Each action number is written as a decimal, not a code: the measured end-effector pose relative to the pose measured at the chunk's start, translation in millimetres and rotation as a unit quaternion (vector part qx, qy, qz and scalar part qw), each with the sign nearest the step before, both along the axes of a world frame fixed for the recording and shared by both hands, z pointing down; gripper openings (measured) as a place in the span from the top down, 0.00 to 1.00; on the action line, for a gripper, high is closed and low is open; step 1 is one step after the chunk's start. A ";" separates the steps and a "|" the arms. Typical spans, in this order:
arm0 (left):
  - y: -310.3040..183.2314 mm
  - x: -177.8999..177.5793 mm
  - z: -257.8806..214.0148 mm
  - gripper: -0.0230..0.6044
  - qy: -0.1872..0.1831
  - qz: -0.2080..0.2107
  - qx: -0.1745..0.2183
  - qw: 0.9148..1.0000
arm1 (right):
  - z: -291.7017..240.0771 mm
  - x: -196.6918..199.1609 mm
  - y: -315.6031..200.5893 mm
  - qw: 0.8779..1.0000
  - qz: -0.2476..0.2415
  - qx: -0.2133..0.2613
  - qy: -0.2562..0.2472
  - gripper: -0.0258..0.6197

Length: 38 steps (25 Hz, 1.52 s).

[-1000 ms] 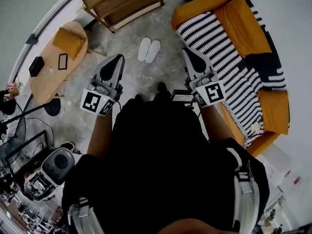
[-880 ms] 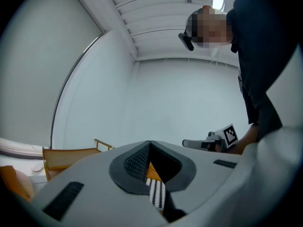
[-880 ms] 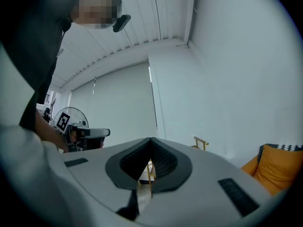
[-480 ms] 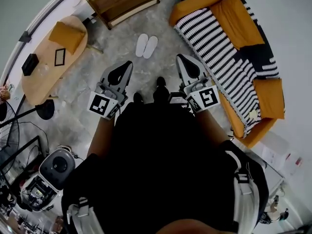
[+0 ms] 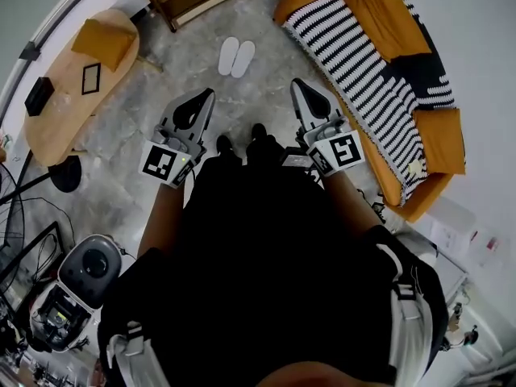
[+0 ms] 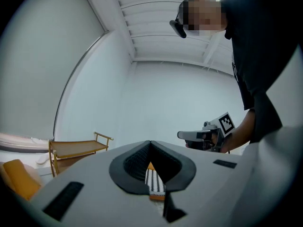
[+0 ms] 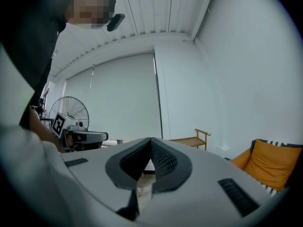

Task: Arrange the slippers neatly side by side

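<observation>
Far white soft fabric slippers (image 5: 236, 56) look light, floppy: pinch each at the heel edge. The left hand-held gripper (image 5: 209, 94) and right hand-held gripper (image 5: 296, 84) are closed, empty

The person wears a black short-sleeved top (image 5: 266, 248), black shoes (image 5: 259, 132) and a harness with pale grey straps (image 5: 407, 329) over both shoulders.

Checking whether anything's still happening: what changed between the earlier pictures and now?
The slippers now sit higher in the head view and farther from the person's shoes, so the person seems to have backed off slightly. The left tool and right tool drew a little closer together. Nothing was grasped or released. Unchanged: the slippers lie side by side on the floor, and both tools are shut and empty.
</observation>
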<state>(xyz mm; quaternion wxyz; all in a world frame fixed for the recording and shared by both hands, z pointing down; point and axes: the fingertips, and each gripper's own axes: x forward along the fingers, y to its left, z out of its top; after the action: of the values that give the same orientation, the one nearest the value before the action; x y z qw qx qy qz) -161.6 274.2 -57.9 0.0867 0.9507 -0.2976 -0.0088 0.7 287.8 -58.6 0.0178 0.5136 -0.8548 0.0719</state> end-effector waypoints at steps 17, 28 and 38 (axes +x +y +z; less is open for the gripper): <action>-22.4 37.3 -7.0 0.94 -0.036 -0.034 0.005 0.999 | -0.4 18.2 -23.6 0.999 -0.020 0.027 -0.030 0.91; -25.8 36.4 3.4 0.94 -0.037 -0.047 -0.013 0.998 | 0.4 15.5 -22.9 0.999 -0.032 0.028 -0.028 0.91; -30.4 24.4 3.8 0.94 -0.028 -0.064 -0.019 0.997 | -0.9 13.2 -21.4 0.999 -0.030 0.029 -0.020 0.91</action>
<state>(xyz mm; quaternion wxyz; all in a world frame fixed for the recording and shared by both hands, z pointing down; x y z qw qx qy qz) -137.1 243.8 -54.1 0.0953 0.9278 -0.3602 0.0175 13.9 266.4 -59.5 -0.0124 0.4863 -0.8718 0.0565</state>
